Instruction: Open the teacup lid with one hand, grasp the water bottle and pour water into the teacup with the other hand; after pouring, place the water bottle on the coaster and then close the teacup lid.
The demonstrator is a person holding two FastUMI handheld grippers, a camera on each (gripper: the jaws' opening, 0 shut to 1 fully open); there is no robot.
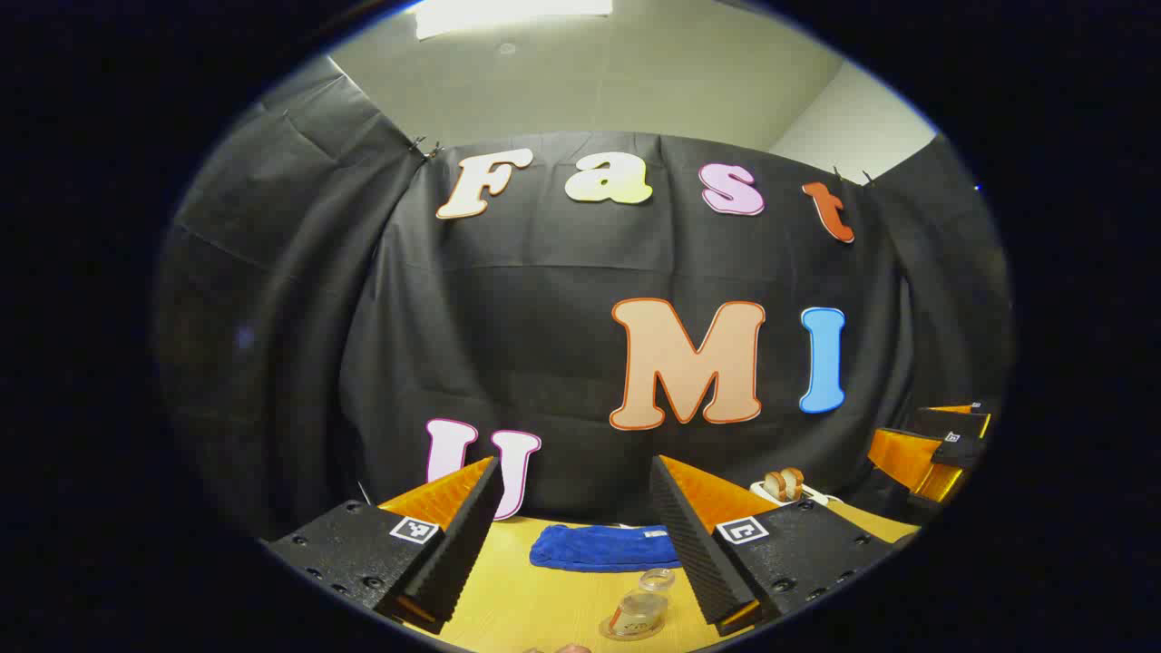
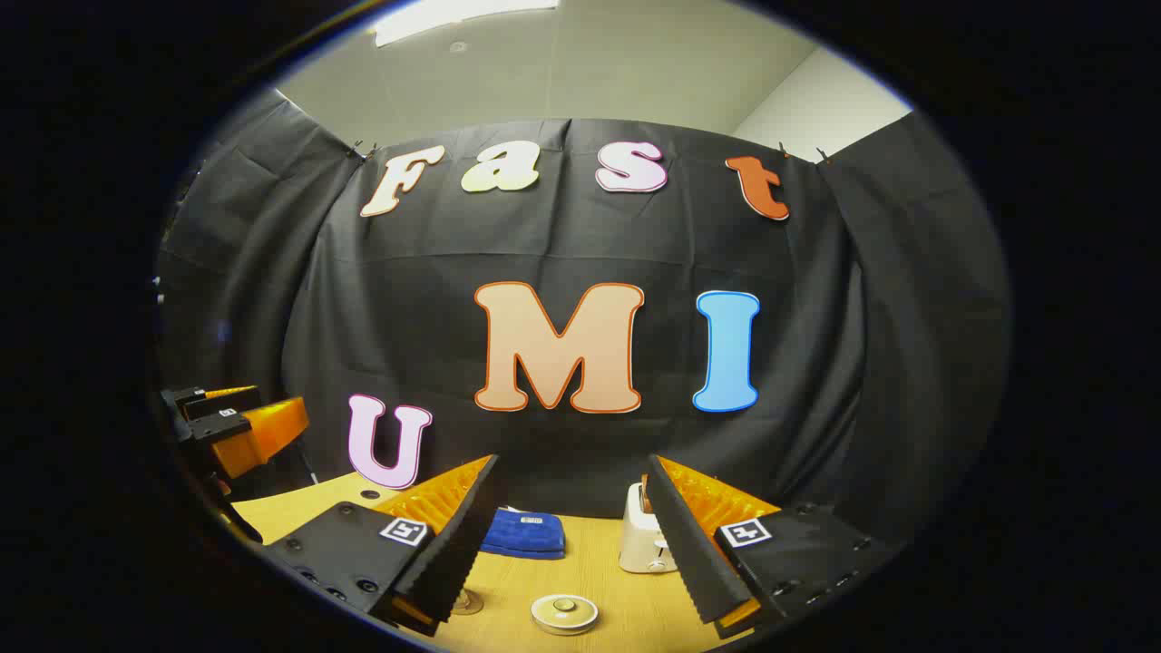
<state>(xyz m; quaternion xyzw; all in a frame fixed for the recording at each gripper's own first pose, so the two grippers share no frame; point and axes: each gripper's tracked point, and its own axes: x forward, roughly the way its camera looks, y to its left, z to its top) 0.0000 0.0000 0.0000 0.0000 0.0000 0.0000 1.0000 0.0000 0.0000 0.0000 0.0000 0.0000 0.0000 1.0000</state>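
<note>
Teacup lid [image 2: 564,613], round and pale, lies on woodgrain table [image 2: 626,553]; both jaws wide, empty.

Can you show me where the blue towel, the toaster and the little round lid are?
blue towel [image 1: 603,548], left gripper view, middle of the folded cloth.
toaster [image 2: 639,541], right gripper view, its pale front face.
round lid [image 2: 564,614], right gripper view, top surface near the knob.
</note>
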